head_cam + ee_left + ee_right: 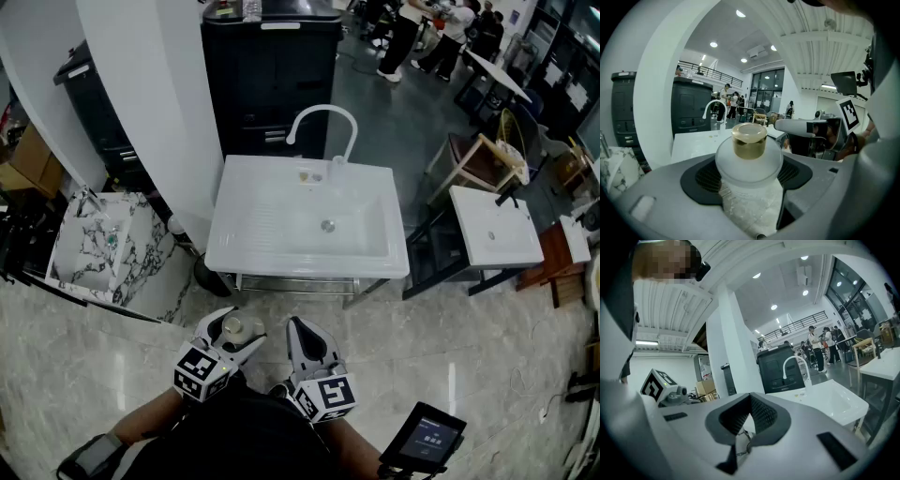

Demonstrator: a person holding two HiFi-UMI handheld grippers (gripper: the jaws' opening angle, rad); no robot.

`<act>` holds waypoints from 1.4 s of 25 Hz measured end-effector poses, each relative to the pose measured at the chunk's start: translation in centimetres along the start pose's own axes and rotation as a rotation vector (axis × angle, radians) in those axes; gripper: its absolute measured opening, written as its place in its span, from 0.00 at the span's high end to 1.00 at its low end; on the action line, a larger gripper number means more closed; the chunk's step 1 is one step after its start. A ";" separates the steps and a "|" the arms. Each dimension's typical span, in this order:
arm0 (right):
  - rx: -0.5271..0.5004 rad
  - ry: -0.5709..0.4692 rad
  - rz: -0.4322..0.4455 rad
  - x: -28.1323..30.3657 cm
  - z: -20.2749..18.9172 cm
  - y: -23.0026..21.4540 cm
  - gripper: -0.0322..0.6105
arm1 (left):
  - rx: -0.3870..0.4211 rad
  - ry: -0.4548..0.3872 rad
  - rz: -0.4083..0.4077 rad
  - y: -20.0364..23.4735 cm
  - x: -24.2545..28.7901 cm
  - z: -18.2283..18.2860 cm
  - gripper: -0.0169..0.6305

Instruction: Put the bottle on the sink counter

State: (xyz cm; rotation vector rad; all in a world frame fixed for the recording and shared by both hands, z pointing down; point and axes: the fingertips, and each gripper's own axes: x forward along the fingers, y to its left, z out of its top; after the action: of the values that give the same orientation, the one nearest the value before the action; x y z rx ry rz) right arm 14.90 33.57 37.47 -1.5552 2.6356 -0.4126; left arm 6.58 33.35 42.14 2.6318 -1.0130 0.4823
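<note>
Underfoot, a polished pale stone floor [487, 337] is gleaming and taking up the lower half of the head view. At twelve o'clock from the person, the white sink counter [246, 202] is standing on a metal frame, its curved faucet [323, 117] rising at the back rim. A black cabinet [272, 70] is sitting behind it, also at twelve, with a white pillar [159, 103] running up at eleven. A marbled basin [80, 248] is lying at ten o'clock and a second white basin [492, 230] at two. People [427, 33] are standing far off at one o'clock.

Print on the handheld screen [427, 438] at four o'clock is showing too small to read; the bottle [749, 161] is showing no legible label.

Open floor is lying between the person and the counter's near edge.

The left gripper [231, 334] is clamping the frosted bottle, its gold cap [749, 139] pointing toward the sink. The right gripper [300, 328] is riding just beside it at three o'clock, jaws together on nothing.
</note>
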 end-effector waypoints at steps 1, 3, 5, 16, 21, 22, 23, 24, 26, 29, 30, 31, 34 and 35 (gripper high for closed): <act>0.001 -0.003 -0.002 -0.4 0.0 0.5 0.96 | -0.006 0.008 0.000 -0.2 -0.6 -0.7 0.45; 0.002 -0.011 -0.004 -1.1 0.1 1.6 0.96 | -0.015 0.023 0.005 -0.3 -2.0 -1.9 0.45; 0.007 -0.019 -0.001 -1.3 0.0 3.0 0.96 | -0.013 0.025 0.017 -0.1 -3.5 -2.4 0.45; 0.031 0.013 0.007 1.8 -2.3 9.4 0.96 | -0.007 0.010 0.064 3.9 -9.6 -3.7 0.45; -0.003 -0.012 -0.025 3.1 -1.2 11.6 0.96 | 0.027 -0.017 0.039 5.9 -11.1 -3.3 0.45; -0.006 -0.014 -0.033 3.4 -1.1 11.8 0.96 | 0.032 -0.019 0.032 6.3 -11.3 -3.4 0.45; -0.008 -0.015 -0.042 3.7 -1.0 12.1 0.96 | 0.035 -0.023 0.026 6.7 -11.5 -3.4 0.45; -0.010 -0.016 -0.050 4.0 -0.8 12.4 0.96 | 0.038 -0.028 0.019 7.1 -11.6 -3.2 0.45; -0.013 -0.016 -0.067 4.6 -0.7 12.8 0.96 | 0.043 -0.041 -0.002 7.8 -11.9 -2.9 0.45; -0.017 -0.011 -0.099 5.5 -1.1 13.7 0.96 | 0.049 -0.053 -0.050 8.8 -12.3 -3.0 0.45; -0.019 -0.007 -0.108 5.8 -1.4 14.1 0.96 | 0.051 -0.054 -0.064 9.2 -12.4 -3.2 0.45; -0.019 -0.003 -0.115 6.2 -1.6 14.4 0.96 | 0.054 -0.055 -0.076 9.7 -12.4 -3.3 0.45; -0.020 0.016 -0.139 7.0 -2.4 15.2 0.96 | 0.059 -0.048 -0.108 10.6 -12.4 -3.9 0.45; -0.022 0.023 -0.146 7.2 -2.6 15.4 0.96 | 0.060 -0.043 -0.119 10.8 -12.4 -4.1 0.45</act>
State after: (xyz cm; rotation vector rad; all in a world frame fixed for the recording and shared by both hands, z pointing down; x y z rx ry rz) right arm -2.21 34.86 36.72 -1.7665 2.5607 -0.4137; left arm -10.32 34.46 42.41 2.7476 -0.8611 0.4372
